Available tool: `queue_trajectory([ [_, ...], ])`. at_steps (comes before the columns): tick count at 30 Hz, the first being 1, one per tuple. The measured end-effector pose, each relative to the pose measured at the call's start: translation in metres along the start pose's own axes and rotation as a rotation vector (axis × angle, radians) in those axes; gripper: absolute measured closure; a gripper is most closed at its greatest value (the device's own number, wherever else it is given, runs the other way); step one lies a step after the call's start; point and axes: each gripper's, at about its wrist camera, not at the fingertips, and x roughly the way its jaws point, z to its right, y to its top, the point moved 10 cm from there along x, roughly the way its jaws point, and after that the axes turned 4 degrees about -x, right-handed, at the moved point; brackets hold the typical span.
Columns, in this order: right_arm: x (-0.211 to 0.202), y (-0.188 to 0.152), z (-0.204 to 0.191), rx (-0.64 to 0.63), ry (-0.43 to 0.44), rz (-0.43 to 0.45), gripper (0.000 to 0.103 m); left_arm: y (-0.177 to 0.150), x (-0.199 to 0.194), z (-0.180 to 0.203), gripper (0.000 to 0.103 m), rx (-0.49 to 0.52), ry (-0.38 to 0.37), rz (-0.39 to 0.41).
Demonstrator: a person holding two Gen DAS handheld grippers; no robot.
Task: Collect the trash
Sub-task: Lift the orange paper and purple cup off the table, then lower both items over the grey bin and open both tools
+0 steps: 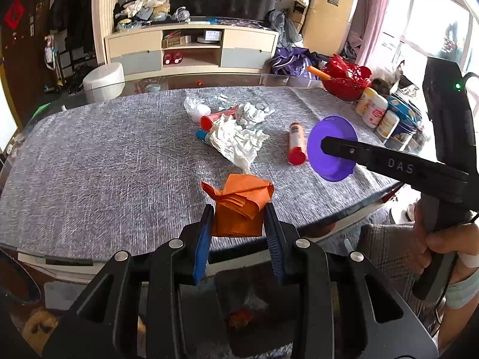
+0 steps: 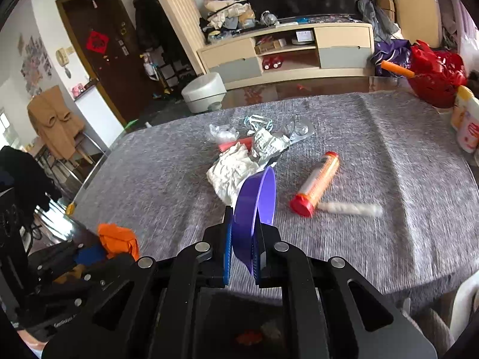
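Note:
My left gripper [image 1: 238, 212] is shut on a folded orange paper [image 1: 242, 206], held above the near edge of the grey-clothed table [image 1: 104, 155]. My right gripper [image 2: 243, 236] is shut on the rim of a purple plastic bowl [image 2: 256, 197], lifted on its side above the table; in the left wrist view the same bowl [image 1: 332, 148] hangs at the tip of the right gripper [image 1: 324, 146]. On the cloth lie a crumpled white tissue [image 1: 236, 142], a red-capped orange tube [image 2: 317, 182], a second red-capped tube [image 1: 217, 118], crumpled wrappers [image 1: 251, 113] and a white rolled piece [image 2: 350, 208].
A red basket [image 1: 347, 79] and several white bottles [image 1: 374, 110] stand at the table's right side. A person's hand [image 1: 440, 242] grips the right tool. Beyond the table are a TV cabinet [image 1: 191, 49] and a white round bin [image 1: 103, 80]. A chair [image 1: 386, 257] sits at the near right.

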Motion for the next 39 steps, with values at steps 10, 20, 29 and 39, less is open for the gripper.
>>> queue_trajectory([
  [10, -0.027, -0.077, -0.016, -0.043, -0.022, -0.074, 0.091, -0.064, -0.01, 0.015, 0.071, 0.027, -0.009, -0.065],
  [20, -0.001, -0.163, -0.012, 0.011, -0.025, -0.226, 0.091, -0.143, 0.022, 0.017, 0.071, -0.01, -0.025, -0.213],
  [29, 0.035, -0.205, -0.008, 0.058, 0.003, -0.342, 0.091, -0.19, 0.059, 0.019, 0.071, -0.016, -0.035, -0.356],
  [39, 0.044, -0.209, -0.005, 0.049, 0.001, -0.363, 0.088, -0.199, 0.072, 0.015, 0.069, -0.036, -0.045, -0.399],
])
